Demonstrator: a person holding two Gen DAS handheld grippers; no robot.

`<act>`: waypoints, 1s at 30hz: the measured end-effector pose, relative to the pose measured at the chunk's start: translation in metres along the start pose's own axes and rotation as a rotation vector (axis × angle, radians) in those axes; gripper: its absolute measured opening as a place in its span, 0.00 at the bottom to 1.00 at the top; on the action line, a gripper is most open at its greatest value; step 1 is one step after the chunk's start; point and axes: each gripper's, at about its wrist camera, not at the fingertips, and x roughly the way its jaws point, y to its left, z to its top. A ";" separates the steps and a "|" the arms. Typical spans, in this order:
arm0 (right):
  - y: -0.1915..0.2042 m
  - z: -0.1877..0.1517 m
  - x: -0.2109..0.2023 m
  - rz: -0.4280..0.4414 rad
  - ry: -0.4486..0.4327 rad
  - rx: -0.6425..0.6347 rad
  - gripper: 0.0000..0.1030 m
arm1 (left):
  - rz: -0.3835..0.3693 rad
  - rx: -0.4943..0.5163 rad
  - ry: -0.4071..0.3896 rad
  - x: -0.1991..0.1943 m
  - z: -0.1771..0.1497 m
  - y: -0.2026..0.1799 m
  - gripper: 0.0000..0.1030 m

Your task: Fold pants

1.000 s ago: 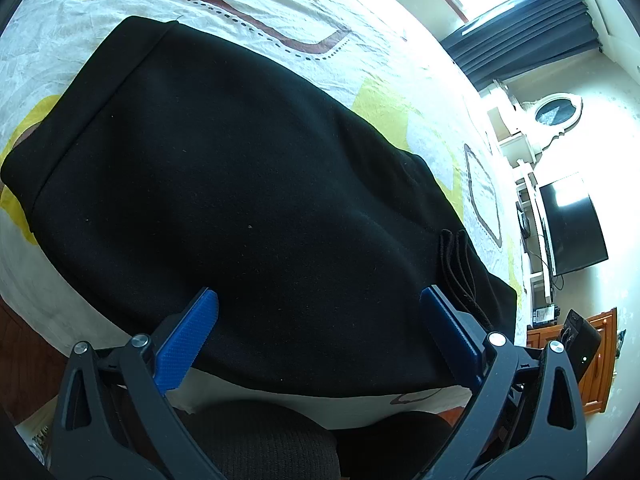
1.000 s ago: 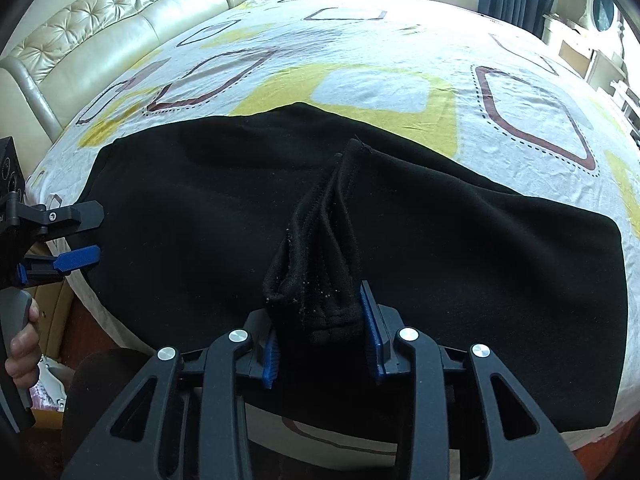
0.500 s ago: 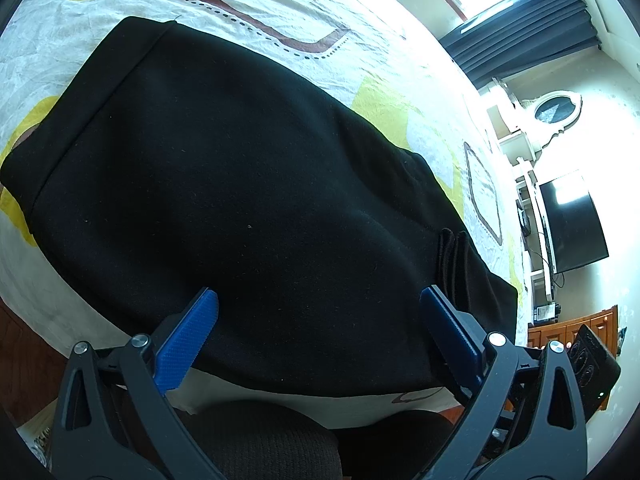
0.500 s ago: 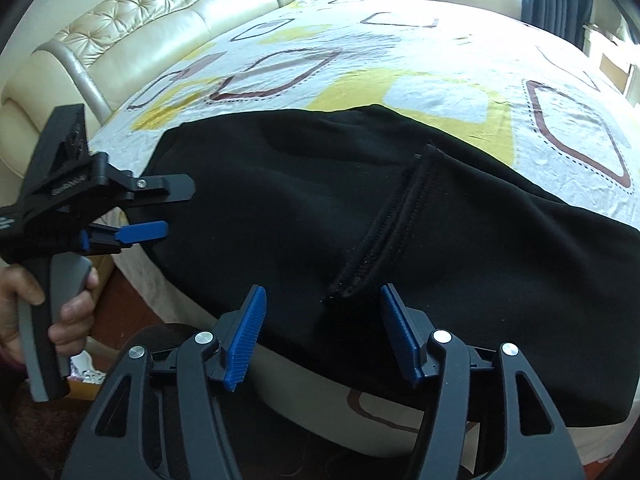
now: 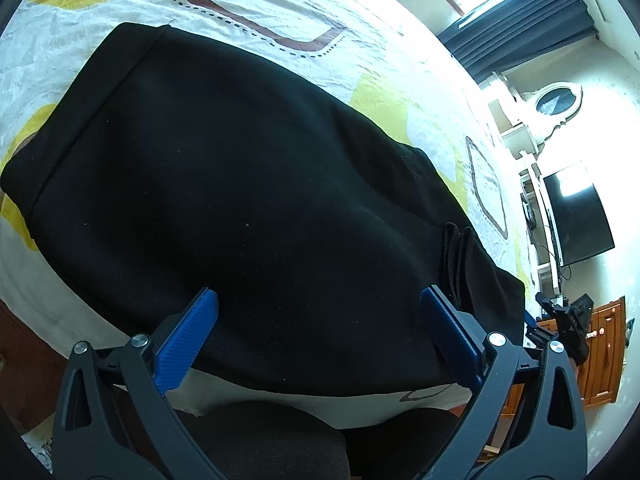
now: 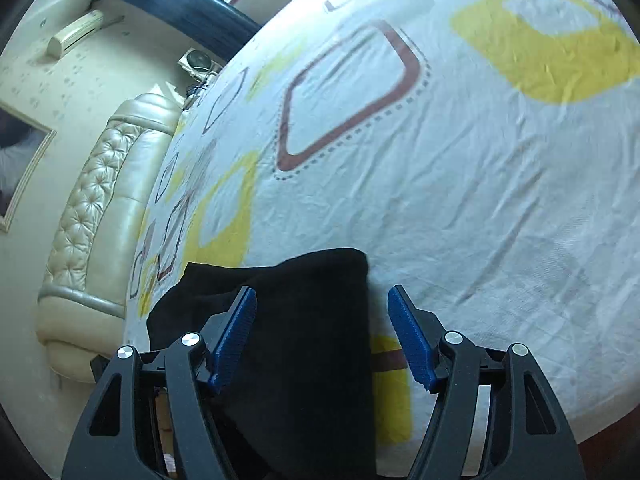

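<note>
Black pants [image 5: 248, 184] lie folded flat on the patterned bed sheet [image 5: 256, 12], with a bunched hem ridge [image 5: 456, 252] near the right end. My left gripper [image 5: 318, 320] is open and empty, hovering over the pants' near edge. My right gripper [image 6: 322, 336] is open and empty, above one end of the pants [image 6: 312, 344], whose edge lies between the blue pads [image 6: 236, 336]. The right gripper also shows at the far right in the left wrist view [image 5: 568, 320].
The bed's near edge runs below the pants [image 5: 224, 396]. A padded cream headboard [image 6: 92, 216] is at the left. A TV [image 5: 576, 216], white shelves and a wooden cabinet [image 5: 604, 356] stand beyond the bed. Bare sheet [image 6: 480, 184] stretches past the pants.
My right gripper let go of the bunched hem, opened, then swung away to the pants' end, now facing bare sheet. The left gripper stayed still.
</note>
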 end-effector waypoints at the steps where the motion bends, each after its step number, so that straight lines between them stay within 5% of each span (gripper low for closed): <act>1: -0.009 0.002 0.008 0.027 0.015 0.034 0.66 | 0.001 0.004 0.000 0.000 0.000 -0.001 0.97; 5: -0.026 0.006 0.031 0.140 0.026 0.114 0.63 | 0.006 0.016 -0.002 0.001 0.000 -0.002 0.97; 6: -0.028 0.006 0.034 0.169 0.016 0.122 0.45 | 0.009 0.019 -0.003 0.001 0.000 -0.003 0.97; 11: -0.037 0.000 0.044 0.179 0.014 0.144 0.30 | 0.029 0.043 -0.004 0.003 0.000 -0.007 0.97; 14: -0.036 -0.001 0.045 0.188 0.004 0.151 0.31 | 0.036 0.053 -0.004 0.004 0.000 -0.008 0.97; 21: -0.037 -0.024 0.028 0.288 0.048 0.197 0.58 | 0.040 0.059 -0.003 0.006 0.001 -0.010 0.97; 28: -0.038 -0.072 0.021 0.342 0.172 0.148 0.59 | 0.039 0.056 -0.002 0.007 0.001 -0.009 0.97; 30: -0.035 -0.078 0.021 0.324 0.179 0.114 0.50 | 0.041 0.059 -0.002 0.007 0.002 -0.009 0.97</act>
